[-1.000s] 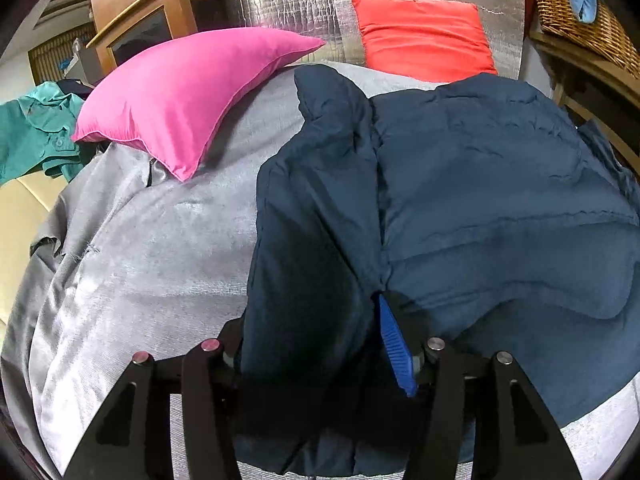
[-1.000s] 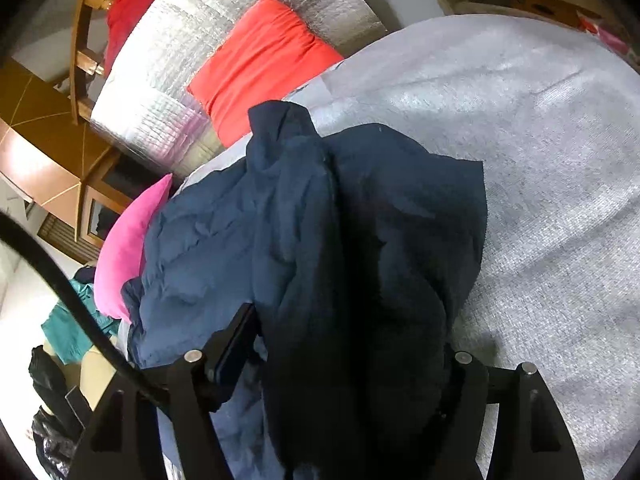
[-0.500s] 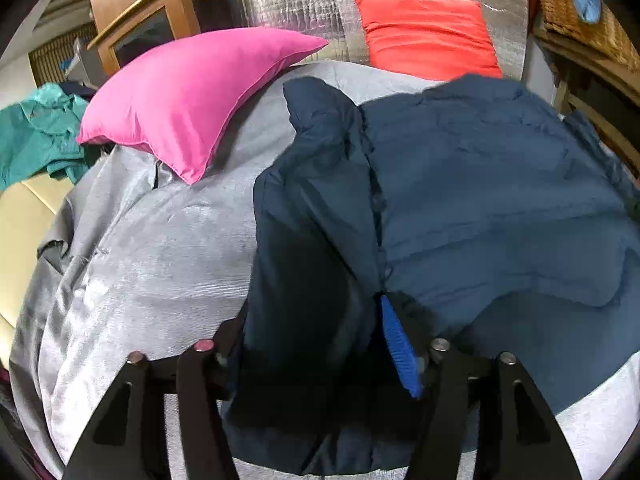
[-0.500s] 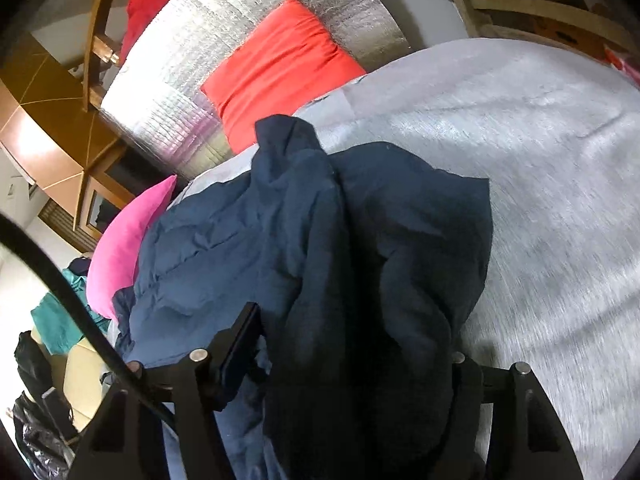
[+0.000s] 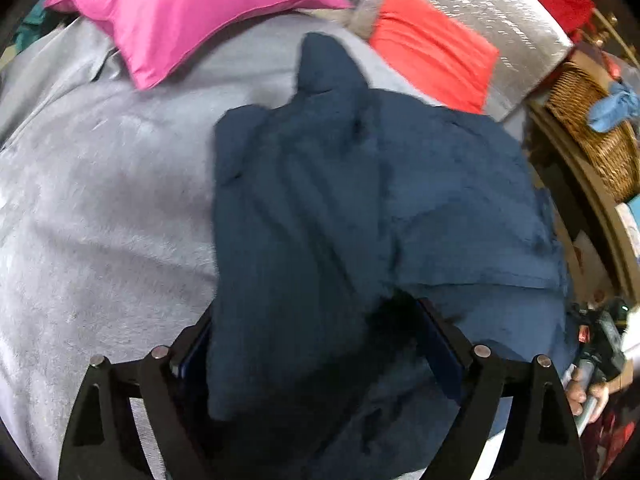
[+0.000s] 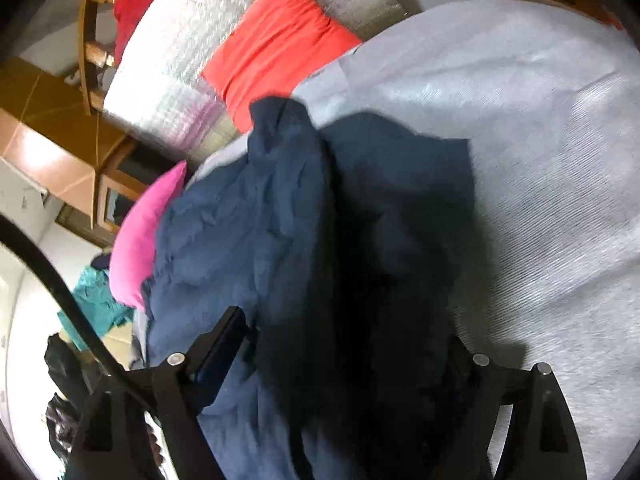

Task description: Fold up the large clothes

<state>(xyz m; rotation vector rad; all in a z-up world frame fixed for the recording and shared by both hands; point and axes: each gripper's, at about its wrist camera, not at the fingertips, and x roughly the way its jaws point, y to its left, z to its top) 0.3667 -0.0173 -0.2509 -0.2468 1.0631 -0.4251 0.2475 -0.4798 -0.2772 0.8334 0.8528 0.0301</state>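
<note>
A large navy quilted jacket (image 5: pixel 460 208) lies on a grey bedspread (image 5: pixel 100 208). My left gripper (image 5: pixel 316 344) has its jaws wide apart around a thick fold of the jacket's left side and sleeve (image 5: pixel 292 240), lifted off the bed. In the right wrist view the jacket (image 6: pixel 224 248) spreads left, and my right gripper (image 6: pixel 344 340) holds a dark bundled fold of its right side (image 6: pixel 392 240) between wide-set jaws. The fingertips are buried in cloth in both views.
A pink pillow (image 5: pixel 192 12) and a red pillow (image 5: pixel 432 64) lie at the head against a silver quilted headboard (image 5: pixel 480 4). A wicker basket (image 5: pixel 592 120) sits on a shelf at right. A teal garment (image 6: pixel 96 300) lies beyond the bed's left side.
Both grippers have risen with their jacket folds. The left one has swung right and tilted, dragging the left side over the jacket's body.
</note>
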